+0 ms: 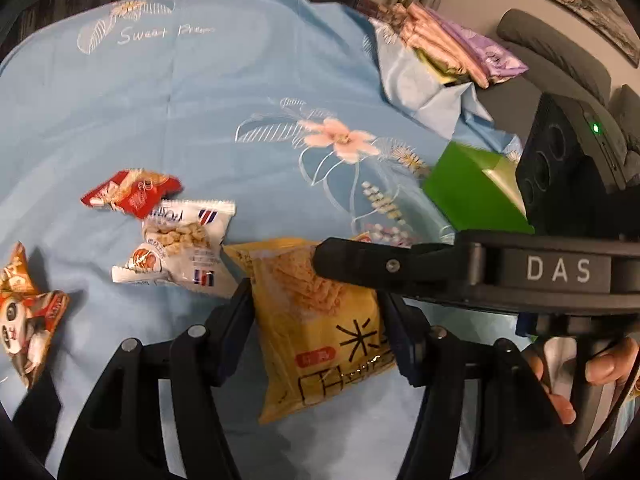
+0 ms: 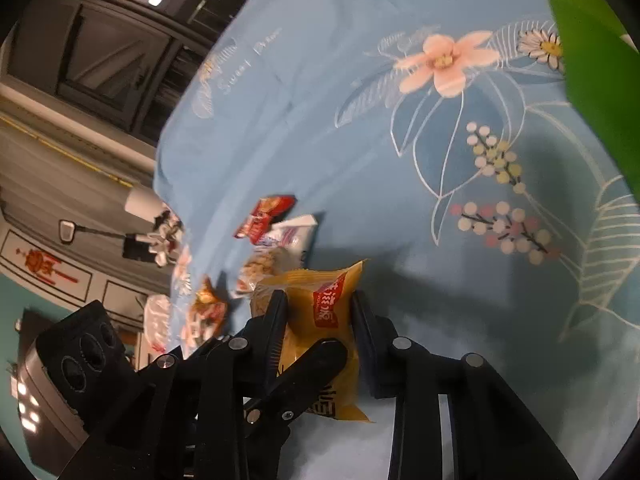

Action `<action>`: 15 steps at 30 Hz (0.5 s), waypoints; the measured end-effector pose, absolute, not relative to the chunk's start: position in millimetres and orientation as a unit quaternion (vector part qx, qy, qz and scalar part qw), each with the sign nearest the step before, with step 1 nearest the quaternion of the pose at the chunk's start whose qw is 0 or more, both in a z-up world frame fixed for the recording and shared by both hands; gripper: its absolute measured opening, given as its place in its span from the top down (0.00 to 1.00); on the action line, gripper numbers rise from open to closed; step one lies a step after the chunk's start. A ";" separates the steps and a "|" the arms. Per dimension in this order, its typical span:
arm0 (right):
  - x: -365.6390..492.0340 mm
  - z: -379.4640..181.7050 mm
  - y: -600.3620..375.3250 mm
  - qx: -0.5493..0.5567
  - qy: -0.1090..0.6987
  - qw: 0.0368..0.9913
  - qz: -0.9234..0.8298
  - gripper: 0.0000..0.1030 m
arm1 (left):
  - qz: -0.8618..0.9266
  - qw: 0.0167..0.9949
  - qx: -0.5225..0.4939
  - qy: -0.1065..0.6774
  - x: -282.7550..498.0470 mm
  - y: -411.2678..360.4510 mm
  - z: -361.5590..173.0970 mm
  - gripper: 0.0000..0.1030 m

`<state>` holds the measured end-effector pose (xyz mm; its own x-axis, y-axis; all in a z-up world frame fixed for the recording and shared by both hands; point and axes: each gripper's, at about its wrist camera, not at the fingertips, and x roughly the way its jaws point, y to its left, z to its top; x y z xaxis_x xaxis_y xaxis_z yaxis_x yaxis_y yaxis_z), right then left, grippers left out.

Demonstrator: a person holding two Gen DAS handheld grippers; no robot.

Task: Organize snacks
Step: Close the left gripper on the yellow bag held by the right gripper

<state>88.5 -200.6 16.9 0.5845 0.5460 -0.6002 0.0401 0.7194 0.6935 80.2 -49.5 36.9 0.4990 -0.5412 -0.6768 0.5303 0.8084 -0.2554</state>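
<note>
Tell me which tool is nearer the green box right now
Right. The right tool sits at the yellow snack packet with the green box just beyond it to its right. The left tool brackets the same packet from farther back, on the side away from the box.

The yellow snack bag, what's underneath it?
Under the yellow snack bag only the blue flowered cloth shows, spreading out all around. Both grippers, left and right, straddle the bag. Anything directly beneath it is covered.
</note>
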 end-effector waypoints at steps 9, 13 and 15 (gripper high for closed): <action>40.6 82.1 -223.0 0.322 0.349 0.866 0.156 0.66 | -0.330 0.881 -0.009 0.339 47.3 -76.7 97.6 0.43; 15.5 106.2 -247.8 0.308 0.317 0.887 0.132 0.67 | -0.357 0.875 0.012 0.328 34.9 -111.9 119.0 0.43; 4.2 112.6 -266.9 0.322 0.304 0.889 0.115 0.66 | -0.374 0.869 0.014 0.325 29.4 -136.4 125.0 0.43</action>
<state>4.2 -266.9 112.6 0.7884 0.3998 -0.4676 -0.0075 0.7662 0.6426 29.4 -136.4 125.0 0.5094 -0.6399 -0.5754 0.6581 0.7205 -0.2188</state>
